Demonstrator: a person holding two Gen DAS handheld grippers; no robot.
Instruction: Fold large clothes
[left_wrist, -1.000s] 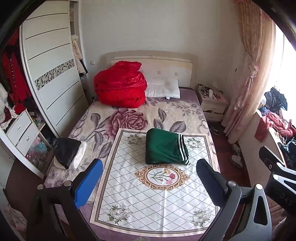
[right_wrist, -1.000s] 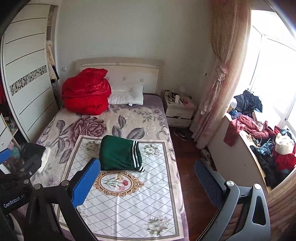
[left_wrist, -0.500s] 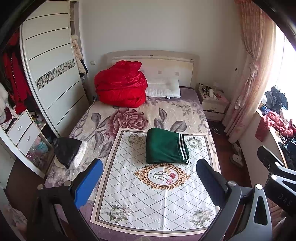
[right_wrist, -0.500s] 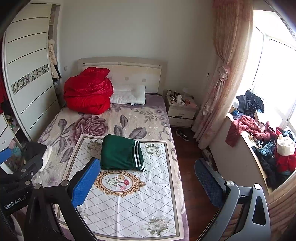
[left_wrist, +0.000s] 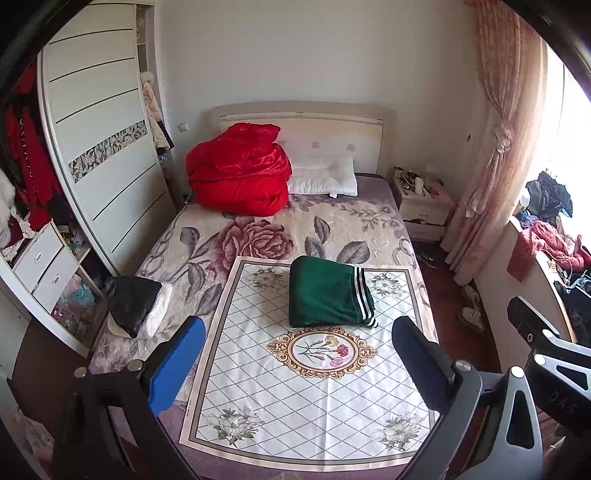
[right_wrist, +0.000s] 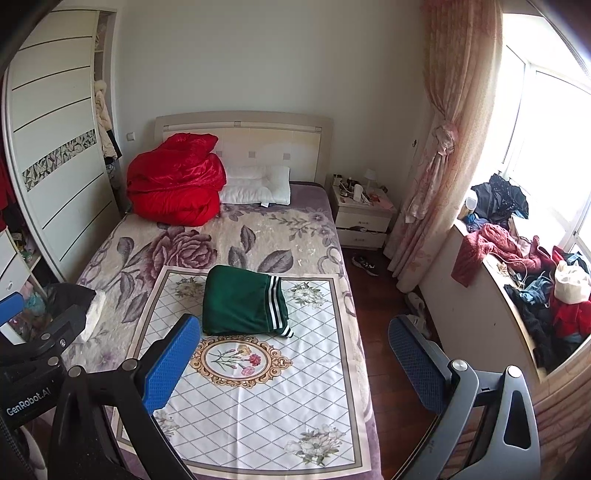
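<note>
left wrist: green garment (left_wrist: 327, 295) folded.

wide open mat (left_wrist: 317, 398) down front, nothing on its near half. the folded green garment (left_wrist: 327, 293) blocks the far middle. black-and-white bundle (left_wrist: 135, 306) crowds the left edge, red quilt (left_wrist: 238, 177) and pillow (left_wrist: 323, 177) fill the headboard end.

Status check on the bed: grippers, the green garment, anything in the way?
Left gripper open, empty. Right gripper open, empty. Green garment folded on the diamond-pattern mat, untouched. Nothing between grippers and garment.
</note>
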